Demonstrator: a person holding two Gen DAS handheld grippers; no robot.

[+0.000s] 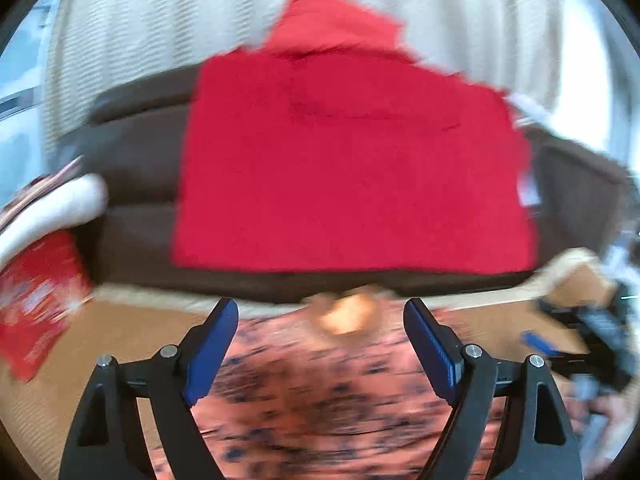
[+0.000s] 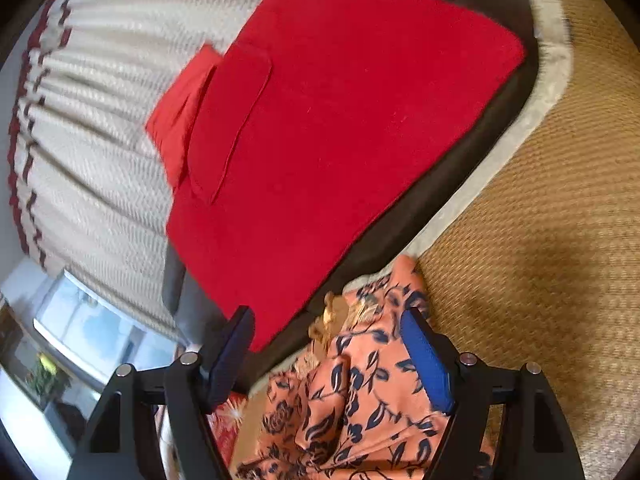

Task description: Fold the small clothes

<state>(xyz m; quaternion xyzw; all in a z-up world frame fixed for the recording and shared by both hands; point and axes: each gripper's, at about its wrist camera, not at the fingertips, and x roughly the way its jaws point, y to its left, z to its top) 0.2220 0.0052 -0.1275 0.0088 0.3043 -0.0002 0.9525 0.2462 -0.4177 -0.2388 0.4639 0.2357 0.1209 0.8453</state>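
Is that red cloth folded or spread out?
Folded: the red cloth lies as a neat flat rectangle, with a paler layer sticking out at one edge.

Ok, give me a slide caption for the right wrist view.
Right gripper open above a folded red garment on a dark cushion, floral fabric below.

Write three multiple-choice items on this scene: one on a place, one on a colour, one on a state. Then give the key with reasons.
1. Where does the red garment lie?
A. on the dark cushion
B. on the woven floor mat
C. between a gripper's fingers

2. What colour are the gripper pads?
A. green
B. blue
C. white

3. How does the left gripper stand?
A. shut on the red garment
B. shut on nothing
C. open

Key: A, the garment is spread flat with dark cushion showing around it; B, the pads show blue in both views; C, the fingers stand wide apart with nothing pinched.
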